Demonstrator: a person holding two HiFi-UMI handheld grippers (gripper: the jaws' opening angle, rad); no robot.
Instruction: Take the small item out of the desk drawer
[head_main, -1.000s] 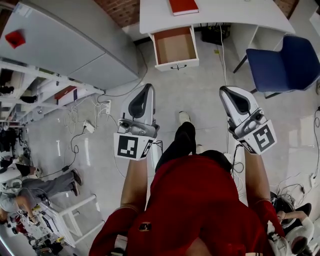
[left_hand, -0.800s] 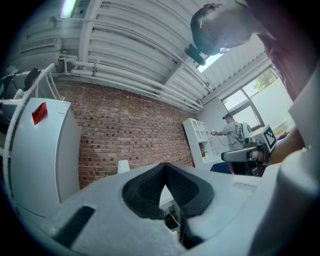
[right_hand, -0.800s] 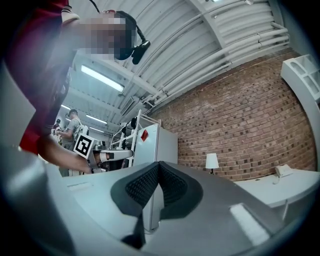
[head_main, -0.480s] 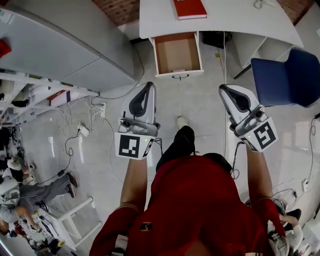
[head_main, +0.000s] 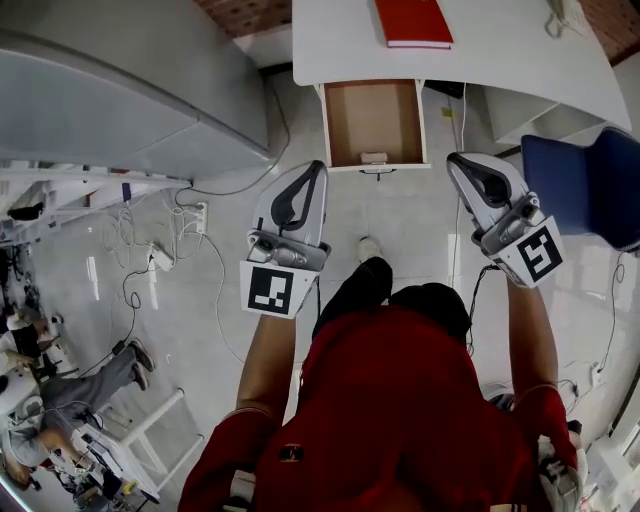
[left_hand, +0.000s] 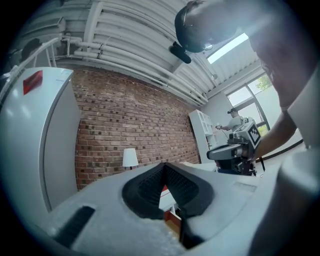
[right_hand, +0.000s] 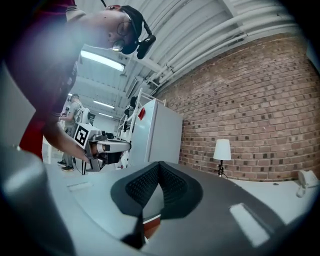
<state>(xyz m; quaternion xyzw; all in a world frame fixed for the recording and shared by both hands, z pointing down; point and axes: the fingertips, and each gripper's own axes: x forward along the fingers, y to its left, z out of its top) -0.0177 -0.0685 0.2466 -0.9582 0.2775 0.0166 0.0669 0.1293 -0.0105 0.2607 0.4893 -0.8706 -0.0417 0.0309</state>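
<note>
In the head view the white desk (head_main: 500, 60) stands at the top with its drawer (head_main: 338, 125) pulled open. A small pale item (head_main: 374, 158) lies inside at the drawer's front edge. My left gripper (head_main: 312, 168) hangs just left of the drawer front, above the floor. My right gripper (head_main: 460, 160) hangs just to the drawer's right. Both are shut with nothing held. In the left gripper view the black pads (left_hand: 150, 187) meet at the tip of the left gripper (left_hand: 164, 166). The right gripper view shows the right gripper (right_hand: 159, 164) closed the same way.
A red book (head_main: 413, 22) lies on the desk above the drawer. A blue chair (head_main: 590, 185) stands to the right. A large grey cabinet (head_main: 120, 90) fills the left. Cables and a power strip (head_main: 160, 255) lie on the floor at left. The person's foot (head_main: 368, 247) is below the drawer.
The person has stepped toward the desk. The drawer now sits right between the two gripper tips, and the small item inside has come into sight. Both grippers stay shut.
</note>
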